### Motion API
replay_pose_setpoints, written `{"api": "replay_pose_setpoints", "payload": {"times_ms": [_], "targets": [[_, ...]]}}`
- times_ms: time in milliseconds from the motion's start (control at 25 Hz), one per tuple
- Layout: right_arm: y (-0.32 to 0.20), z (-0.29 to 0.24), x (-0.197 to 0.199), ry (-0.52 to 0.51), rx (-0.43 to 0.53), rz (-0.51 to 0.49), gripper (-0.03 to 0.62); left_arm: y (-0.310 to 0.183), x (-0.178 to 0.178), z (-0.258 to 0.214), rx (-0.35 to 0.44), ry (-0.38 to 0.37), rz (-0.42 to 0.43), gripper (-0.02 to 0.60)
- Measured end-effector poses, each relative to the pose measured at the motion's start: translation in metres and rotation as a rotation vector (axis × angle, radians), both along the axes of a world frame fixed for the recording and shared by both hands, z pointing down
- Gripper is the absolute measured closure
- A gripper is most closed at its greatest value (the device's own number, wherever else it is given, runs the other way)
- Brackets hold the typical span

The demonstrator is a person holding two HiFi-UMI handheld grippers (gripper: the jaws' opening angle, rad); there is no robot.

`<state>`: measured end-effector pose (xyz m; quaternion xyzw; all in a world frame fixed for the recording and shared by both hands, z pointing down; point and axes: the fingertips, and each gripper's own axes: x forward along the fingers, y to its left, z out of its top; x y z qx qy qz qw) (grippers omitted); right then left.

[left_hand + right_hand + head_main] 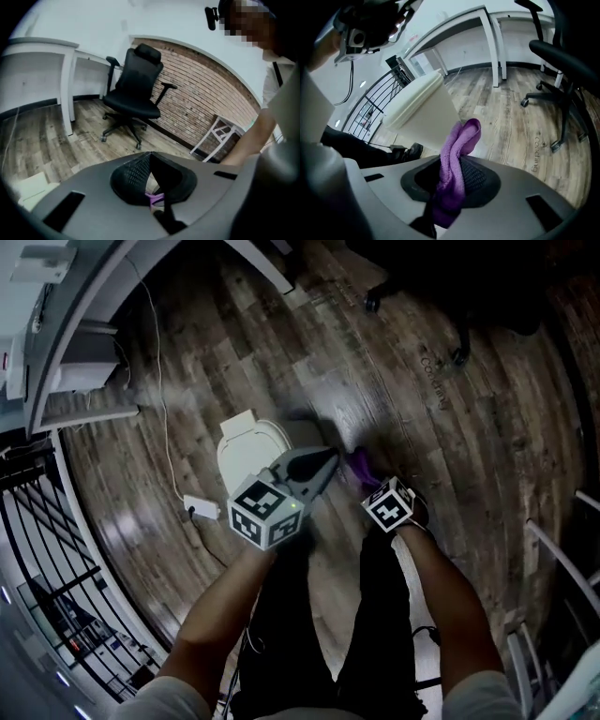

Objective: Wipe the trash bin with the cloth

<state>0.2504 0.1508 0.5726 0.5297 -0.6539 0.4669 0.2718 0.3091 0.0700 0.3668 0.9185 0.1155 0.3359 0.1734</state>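
Observation:
The white trash bin (246, 448) stands on the wood floor just beyond my left gripper (326, 461), whose jaws are pressed together with nothing between them. In the left gripper view the left gripper (150, 158) points toward an office chair, and a sliver of purple shows behind its pads. To the right, my right gripper (368, 476) is shut on a purple cloth (360, 463). In the right gripper view the cloth (457, 157) sticks up out of the right gripper (458, 161), close to the bin's cream side (423, 117) and tilted lid.
A black office chair (134, 89) stands on castors ahead, near a white desk (65, 56). A white power adapter (200, 508) with a cable lies left of the bin. Black railing (42, 549) runs along the left. The person's legs (319, 615) are below the grippers.

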Motion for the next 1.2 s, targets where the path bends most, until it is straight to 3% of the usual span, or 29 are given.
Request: {"api": "replay_pose_setpoints", "payload": {"times_ms": [200, 360, 600, 800, 960, 1200], "targets": [[-0.005, -0.030, -0.022, 0.058, 0.038, -0.013, 0.488, -0.024, -0.079, -0.034, 0.010, 0.039, -0.221, 0.578], [-0.001, -0.040, -0.050, 0.108, 0.044, -0.014, 0.488, -0.028, -0.153, -0.034, -0.022, 0.030, -0.345, 0.578], [0.006, -0.057, -0.106, 0.184, 0.040, 0.008, 0.488, -0.028, -0.267, -0.047, -0.037, 0.066, -0.420, 0.578], [0.030, -0.073, -0.143, 0.212, -0.003, 0.124, 0.488, -0.022, -0.366, -0.053, -0.041, 0.044, -0.475, 0.578], [0.038, -0.071, -0.158, 0.248, -0.009, 0.135, 0.488, -0.011, -0.410, -0.042, -0.052, 0.024, -0.552, 0.578], [0.032, -0.056, -0.156, 0.300, 0.032, 0.147, 0.488, 0.021, -0.428, -0.009, -0.093, 0.033, -0.665, 0.578]]}}
